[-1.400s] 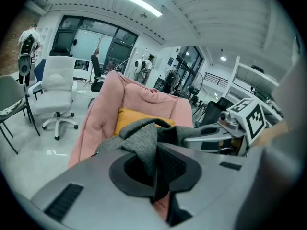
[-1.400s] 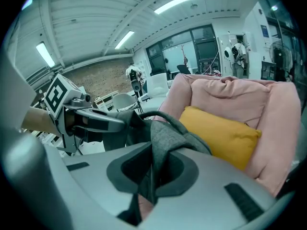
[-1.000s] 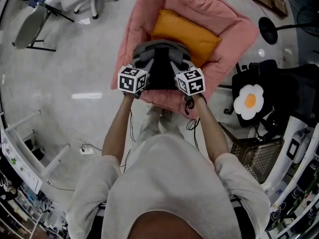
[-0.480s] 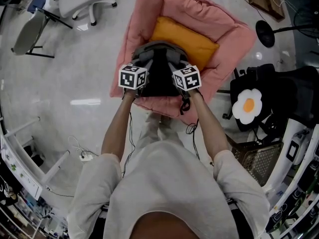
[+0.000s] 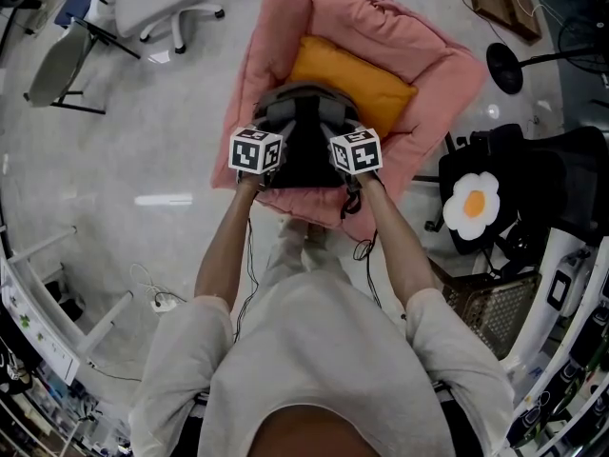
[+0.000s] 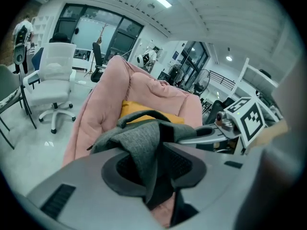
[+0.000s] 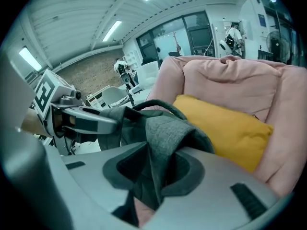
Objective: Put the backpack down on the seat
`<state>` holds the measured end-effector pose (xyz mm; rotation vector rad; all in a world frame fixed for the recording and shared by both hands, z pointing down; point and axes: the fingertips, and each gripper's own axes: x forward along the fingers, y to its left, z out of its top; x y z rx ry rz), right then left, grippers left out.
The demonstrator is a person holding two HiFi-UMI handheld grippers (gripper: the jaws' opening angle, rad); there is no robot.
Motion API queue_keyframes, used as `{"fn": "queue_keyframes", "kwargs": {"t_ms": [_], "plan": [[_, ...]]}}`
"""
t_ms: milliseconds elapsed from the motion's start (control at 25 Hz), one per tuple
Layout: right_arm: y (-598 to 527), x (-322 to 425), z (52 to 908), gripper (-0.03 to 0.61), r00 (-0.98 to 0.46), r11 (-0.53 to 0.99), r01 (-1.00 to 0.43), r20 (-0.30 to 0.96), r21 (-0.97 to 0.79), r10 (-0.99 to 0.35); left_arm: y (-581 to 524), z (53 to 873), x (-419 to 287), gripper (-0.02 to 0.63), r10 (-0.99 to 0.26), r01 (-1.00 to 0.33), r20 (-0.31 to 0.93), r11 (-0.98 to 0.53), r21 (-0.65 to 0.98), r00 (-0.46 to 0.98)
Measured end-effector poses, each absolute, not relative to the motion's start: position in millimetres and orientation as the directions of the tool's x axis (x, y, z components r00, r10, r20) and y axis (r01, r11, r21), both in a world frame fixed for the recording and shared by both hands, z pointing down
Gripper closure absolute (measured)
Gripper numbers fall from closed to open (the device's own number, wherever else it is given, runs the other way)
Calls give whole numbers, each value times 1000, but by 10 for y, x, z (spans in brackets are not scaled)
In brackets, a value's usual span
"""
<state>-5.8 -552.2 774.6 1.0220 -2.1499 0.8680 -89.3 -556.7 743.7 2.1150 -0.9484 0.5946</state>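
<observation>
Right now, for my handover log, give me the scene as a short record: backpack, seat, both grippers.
backpack: grey and black, on the seat in front of the orange cushion
seat: pink, padded
left gripper: jaws have just been opening, backpack fabric between them
right gripper: jaws have just been opening, backpack fabric between them

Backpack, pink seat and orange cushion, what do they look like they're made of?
Backpack: grey heathered woven fabric, matte, with a flecked weave visible.
Pink seat: soft padded cloth, puffy with creases.
Orange cushion: smooth matte fabric, stuffed; fibre unclear.
</observation>
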Motion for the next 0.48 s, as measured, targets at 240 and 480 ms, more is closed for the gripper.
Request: {"fn": "queue_keyframes", "kwargs": {"t_ms": [240, 480], "plan": [[-5478, -68, 7639, 239, -531, 502, -817, 712, -285, -460, -5374, 7452, -901, 363, -433, -785, 668, -463, 412, 606], [-5364, 50, 7473, 233, -510, 501, -830, 696, -245, -506, -5202, 7360, -1036, 356, -485, -813, 661, -440, 382, 573]]}}
